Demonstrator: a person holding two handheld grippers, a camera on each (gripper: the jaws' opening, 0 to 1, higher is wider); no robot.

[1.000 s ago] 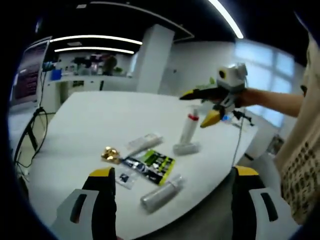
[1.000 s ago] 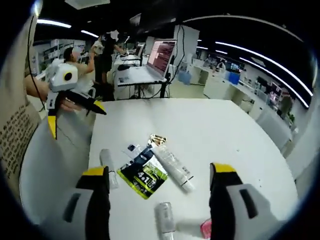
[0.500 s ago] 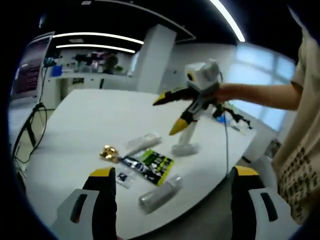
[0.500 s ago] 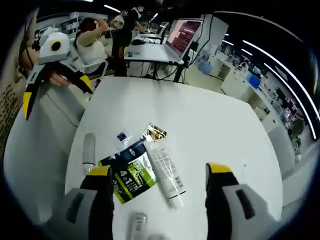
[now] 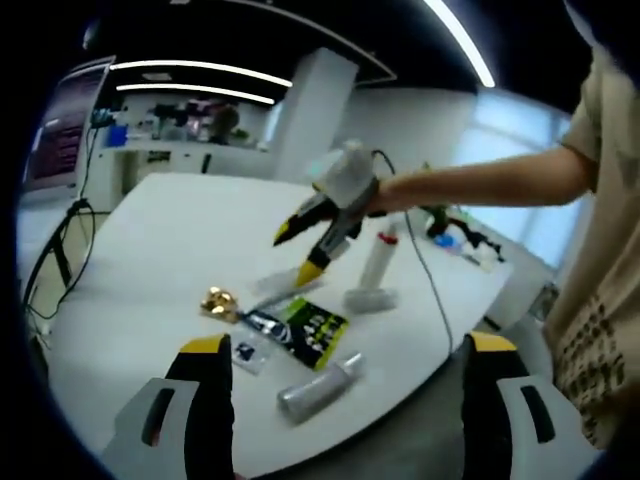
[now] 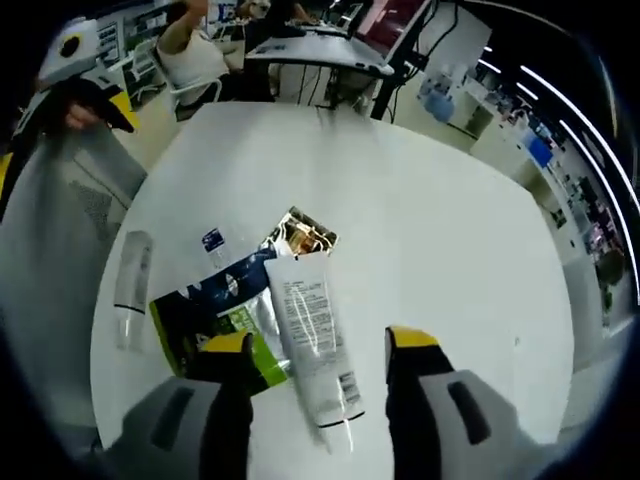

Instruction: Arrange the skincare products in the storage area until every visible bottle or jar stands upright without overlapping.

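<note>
Right gripper [image 6: 318, 350] hovers, jaws spread wide, above the flat-lying white plastic tube [image 6: 312, 340] on the round white table [image 6: 420, 230]; left gripper [image 5: 340, 350], jaws apart, holds nothing.

left gripper [image 5: 340, 400]: jaws apart at frame bottom, nothing between | right gripper [image 5: 303, 252]: mid-frame in left gripper view, jaws parted, tips angled down-left | bare forearm [image 5: 470, 187] reaches in from right
</note>
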